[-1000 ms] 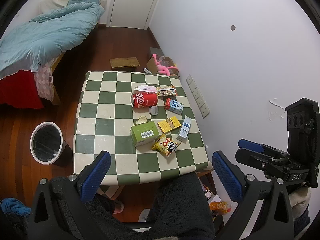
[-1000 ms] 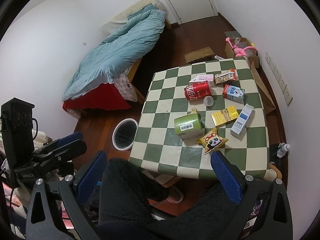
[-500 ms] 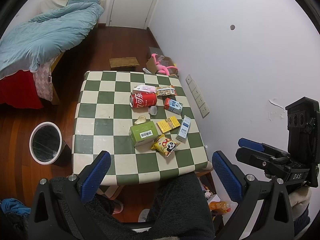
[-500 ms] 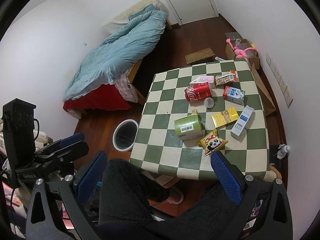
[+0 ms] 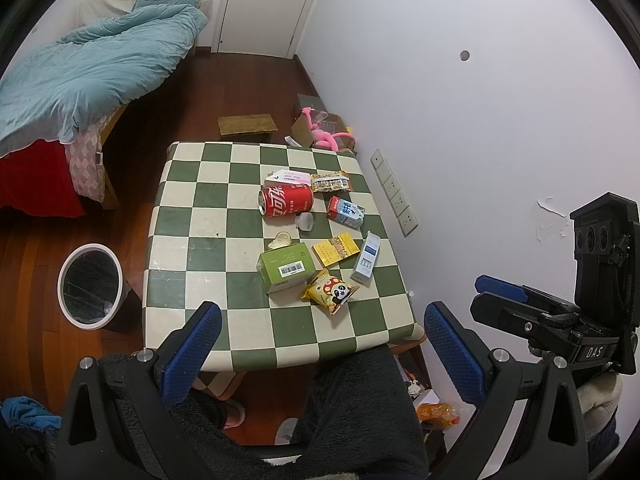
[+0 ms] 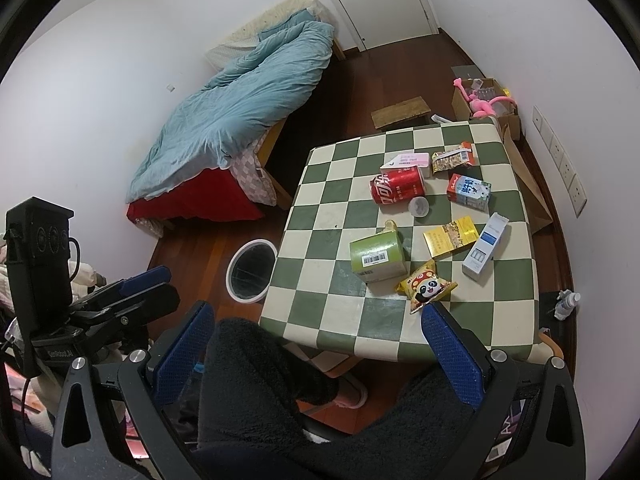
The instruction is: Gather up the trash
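Both raised slightly — each hand-held gripper (image 5: pixel 320 340) (image 6: pixel 316 344) gapes wide, empty.

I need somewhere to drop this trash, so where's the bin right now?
The white-rimmed trash bin stands on the wooden floor just off the left edge of the checkered table, between the table and the bed; both views show it.

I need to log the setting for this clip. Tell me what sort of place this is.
Most likely a bedroom in a home. A bed with a blue duvet stands by the door, a checkered table holds snack litter, and a bin sits on the wooden floor beside it.
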`<state>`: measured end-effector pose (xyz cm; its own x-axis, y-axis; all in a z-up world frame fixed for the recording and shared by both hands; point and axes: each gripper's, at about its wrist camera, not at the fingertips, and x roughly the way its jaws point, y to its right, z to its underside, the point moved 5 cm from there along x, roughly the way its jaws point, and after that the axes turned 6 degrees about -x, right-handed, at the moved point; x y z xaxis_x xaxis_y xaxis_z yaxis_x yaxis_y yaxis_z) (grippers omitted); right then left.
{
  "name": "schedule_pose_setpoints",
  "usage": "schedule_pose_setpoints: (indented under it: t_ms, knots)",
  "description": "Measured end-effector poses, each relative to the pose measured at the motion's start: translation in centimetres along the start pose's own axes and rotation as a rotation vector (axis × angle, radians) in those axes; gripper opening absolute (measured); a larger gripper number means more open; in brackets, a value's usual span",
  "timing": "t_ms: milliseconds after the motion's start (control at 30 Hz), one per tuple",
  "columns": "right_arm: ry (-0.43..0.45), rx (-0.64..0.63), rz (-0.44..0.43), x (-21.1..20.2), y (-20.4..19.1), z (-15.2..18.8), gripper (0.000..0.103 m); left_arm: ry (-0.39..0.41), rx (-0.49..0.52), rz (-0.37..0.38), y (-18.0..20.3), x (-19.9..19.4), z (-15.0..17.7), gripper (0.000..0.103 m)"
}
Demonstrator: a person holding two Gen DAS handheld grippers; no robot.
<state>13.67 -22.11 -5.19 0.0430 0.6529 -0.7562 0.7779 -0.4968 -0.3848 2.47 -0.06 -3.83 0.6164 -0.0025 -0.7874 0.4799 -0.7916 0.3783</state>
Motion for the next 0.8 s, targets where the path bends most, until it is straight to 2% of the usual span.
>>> schedule_pose_setpoints:
  t_ms: [367,500,600,667,733,800]
  knots:
    - [0.001,0.003,-0.005,0.1,-0.2,-0.1,0.103,0.000,-0.001,0.001,-0.1,0.0,0.0,0.103]
    - [0.004,0.006,-0.002,0.2,-0.5,-0.6,0.103,0.005,-0.012,-0.029,-0.2,0.9,0.0,0.103]
    - [0.021,0.039,0.035,0.3,-0.1,-1.0,0.103,0.008,-0.033,-0.123,-1.0,3.7,-0.7,0.103]
    - [0.035,0.080,0.064,0.5,0.7,-1.2,0.103,0.006,-0.038,-0.215,-1.9,6.8,-1.3,0.103]
    - [0.055,0.145,0.102,0.8,2.3,-1.3,0.103,-0.029,-0.053,-0.293,-2.9,10.7,-1.8,0.103]
    - [0.073,0.223,0.146,1.5,4.7,-1.1,0.103,-0.079,-0.081,-0.328,-4.0,14.0,-2.2,0.103]
